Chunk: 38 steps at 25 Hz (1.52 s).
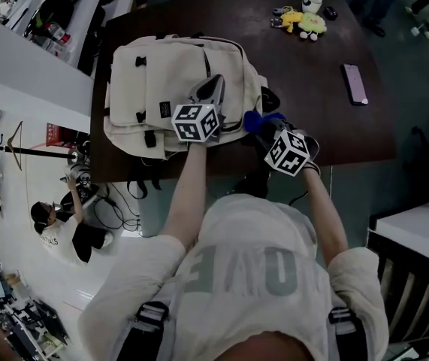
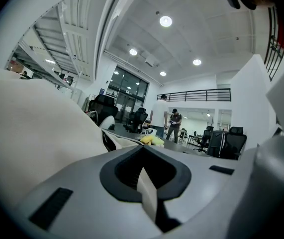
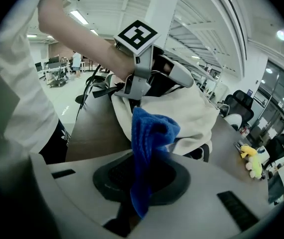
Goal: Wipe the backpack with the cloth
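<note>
Right tongs clamp cloth, just beside backpack.

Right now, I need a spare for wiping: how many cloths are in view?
1. The blue cloth is clamped in the right gripper, beside the backpack. Others may hide behind the backpack.

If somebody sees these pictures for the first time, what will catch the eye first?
The large cream fabric backpack lying on the dark brown table dominates the head view. Next comes the bright blue fuzzy cloth, pinched in the right hand-held gripper close to the backpack's right side. The left hand-held gripper rests on top of the backpack, shut on a thin cream strip.
</note>
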{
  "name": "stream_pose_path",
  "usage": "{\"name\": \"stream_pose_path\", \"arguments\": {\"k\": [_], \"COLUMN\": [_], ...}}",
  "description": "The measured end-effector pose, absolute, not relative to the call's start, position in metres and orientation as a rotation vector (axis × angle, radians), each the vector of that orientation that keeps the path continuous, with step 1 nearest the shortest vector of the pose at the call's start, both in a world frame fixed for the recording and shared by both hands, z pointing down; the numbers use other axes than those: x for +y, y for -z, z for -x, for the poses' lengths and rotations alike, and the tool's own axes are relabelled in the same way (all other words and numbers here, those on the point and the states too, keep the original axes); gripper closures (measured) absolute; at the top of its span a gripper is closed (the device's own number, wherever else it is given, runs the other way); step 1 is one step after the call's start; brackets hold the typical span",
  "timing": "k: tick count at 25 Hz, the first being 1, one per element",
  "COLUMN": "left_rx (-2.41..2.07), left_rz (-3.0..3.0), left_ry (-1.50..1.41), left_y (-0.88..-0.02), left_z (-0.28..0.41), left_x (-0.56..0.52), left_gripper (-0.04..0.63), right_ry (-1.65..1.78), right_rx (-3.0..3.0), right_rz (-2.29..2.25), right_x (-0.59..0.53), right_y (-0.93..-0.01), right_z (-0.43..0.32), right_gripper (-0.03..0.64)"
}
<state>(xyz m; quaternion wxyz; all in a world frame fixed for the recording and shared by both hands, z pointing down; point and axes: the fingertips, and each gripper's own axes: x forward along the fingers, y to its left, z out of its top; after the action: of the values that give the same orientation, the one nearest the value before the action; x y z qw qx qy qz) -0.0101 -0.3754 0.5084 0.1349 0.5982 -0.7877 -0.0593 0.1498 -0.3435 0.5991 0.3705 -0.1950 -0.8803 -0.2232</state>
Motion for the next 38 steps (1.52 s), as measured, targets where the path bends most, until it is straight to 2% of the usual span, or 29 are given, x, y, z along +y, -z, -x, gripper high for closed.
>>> {"name": "stream_pose_path", "arguments": {"k": [16,21,25,30,34,38], "left_rx": [-2.279,-2.356,-2.524,-2.622,-2.566,-2.491], "left_rz": [-1.730,-1.559,-1.492,-1.425,-1.452,-1.450], "left_ry": [0.151,0.236,0.096,0.224,0.251,0.311], "left_y": [-0.510,-0.491,-0.457,-0.420,-0.425,-0.431], "left_z": [0.006,0.028,0.067,0.129,0.149,0.161], "left_x": [-0.376,-0.364,-0.361,-0.350,-0.364,-0.373], "left_gripper": [0.591,0.591,0.591,0.591,0.591,0.591], "right_ry": [0.538,0.555,0.623,0.754,0.887,0.970], "right_rx": [-2.294,-2.374,-2.478,-2.589,-2.618,-2.489], "right_rz": [0.599,0.578,0.519,0.613,0.875,1.228], "right_x": [-0.321,-0.366,-0.433,-0.478,-0.469,-0.429], "right_y": [-0.597,-0.553,-0.497,-0.430,-0.403,-0.422], "right_z": [-0.158,-0.141,-0.085,0.033,0.148,0.248], "right_gripper": [0.578,0.578,0.578,0.578,0.578,0.578]}}
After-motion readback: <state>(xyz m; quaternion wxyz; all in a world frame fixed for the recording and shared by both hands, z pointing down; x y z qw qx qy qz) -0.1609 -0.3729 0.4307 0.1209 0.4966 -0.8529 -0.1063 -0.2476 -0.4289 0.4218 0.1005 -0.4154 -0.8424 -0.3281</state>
